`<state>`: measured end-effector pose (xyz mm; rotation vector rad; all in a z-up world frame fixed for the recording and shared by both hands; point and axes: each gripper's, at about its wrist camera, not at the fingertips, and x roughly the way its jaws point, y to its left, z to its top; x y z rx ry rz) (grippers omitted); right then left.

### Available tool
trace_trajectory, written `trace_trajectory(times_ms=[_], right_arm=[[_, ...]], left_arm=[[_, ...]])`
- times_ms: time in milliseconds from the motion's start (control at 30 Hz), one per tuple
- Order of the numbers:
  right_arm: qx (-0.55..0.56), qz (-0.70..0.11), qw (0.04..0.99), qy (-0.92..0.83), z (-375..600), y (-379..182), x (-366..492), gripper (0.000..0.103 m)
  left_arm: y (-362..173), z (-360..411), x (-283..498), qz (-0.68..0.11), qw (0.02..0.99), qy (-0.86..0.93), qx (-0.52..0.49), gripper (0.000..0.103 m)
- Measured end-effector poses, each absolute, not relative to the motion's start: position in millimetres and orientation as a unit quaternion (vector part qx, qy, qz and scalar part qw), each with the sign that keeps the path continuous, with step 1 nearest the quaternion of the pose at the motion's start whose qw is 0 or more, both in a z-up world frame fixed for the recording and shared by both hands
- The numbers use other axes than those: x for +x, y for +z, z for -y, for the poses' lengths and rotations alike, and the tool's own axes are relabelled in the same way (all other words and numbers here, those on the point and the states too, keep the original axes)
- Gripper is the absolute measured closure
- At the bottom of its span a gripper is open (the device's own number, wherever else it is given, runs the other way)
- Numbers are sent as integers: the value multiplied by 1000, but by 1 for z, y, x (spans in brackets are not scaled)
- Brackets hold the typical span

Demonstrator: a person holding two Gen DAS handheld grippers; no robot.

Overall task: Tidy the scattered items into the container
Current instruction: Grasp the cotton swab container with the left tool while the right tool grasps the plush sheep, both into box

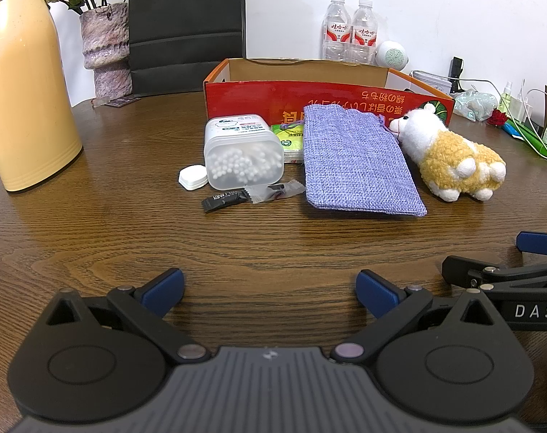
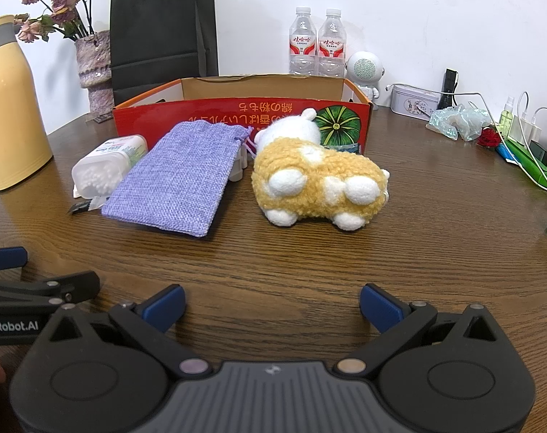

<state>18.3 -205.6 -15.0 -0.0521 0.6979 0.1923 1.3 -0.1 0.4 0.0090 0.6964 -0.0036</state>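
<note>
Low over the brown wood-grain table (image 1: 92, 223), the left gripper (image 1: 269, 290) has its jaws spread wide, blue rubber pads on black hinged arms, holding nothing and touching nothing. The right gripper (image 2: 272, 305) is just as wide apart and equally empty; each tool shows at the edge of the other's view, side by side. At 12 o'clock from the left gripper, well apart from it, lie a black sachet (image 1: 224, 199) and a clear crinkled wrapper (image 1: 276, 192), and just behind them a frosted plastic tub of cotton swabs (image 1: 243, 153) on its side with a small white rounded case (image 1: 192, 177) touching its left corner. A green packet (image 1: 291, 141) sits between the tub and a flat lilac woven pouch (image 1: 352, 160) at 1 o'clock. From the right gripper, a fuzzy yellow-and-white plush sheep (image 2: 318, 176) lies on its side at 12 o'clock, the pouch beside it at 11 o'clock. Behind all of these stands the open red cardboard box (image 2: 208, 115), its near wall printed with upside-down lettering. A tall cream jug (image 1: 24, 83) stands at 10 o'clock.
</note>
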Motion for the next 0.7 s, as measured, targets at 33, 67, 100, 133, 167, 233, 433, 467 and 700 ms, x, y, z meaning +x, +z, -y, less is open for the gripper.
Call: trace_trajectory(times_ms=[33,67,100,133,167,233,433,467,700], right_arm=[[-25,-341,935,94,206,-15,18,0],[-25,-341,935,94,206,-15,18,0],[-25,-341,935,94,205,-15,18,0],[-26,-341,935,94,205,-15,19,0],[-26,-341,935,94,205,-15,19,0],[-26,-341,935,94,206,-16,19,0],[-43,-337,935,103,210,-10,25,6],[-49,-321,940,106,213,-3,24,6],[-96,-245,951,161,228,31,76,5]], left_arm=[[0,0,1,-341,940,0,4,0],[0,1,1,-341,940,2,4,0],[0,1,-1,-341,940,2,4,0],[0,1,-1,-341,940,2,4,0],[0,1,-1,-341,940,1,4,0],[0,1,-2,-341,940,1,4,0],[19,-18,0,-324,945,-30,-19,0],[27,-23,5,-309,950,-35,-22,0],[43,-47,115,-350,935,-33,-41,0]])
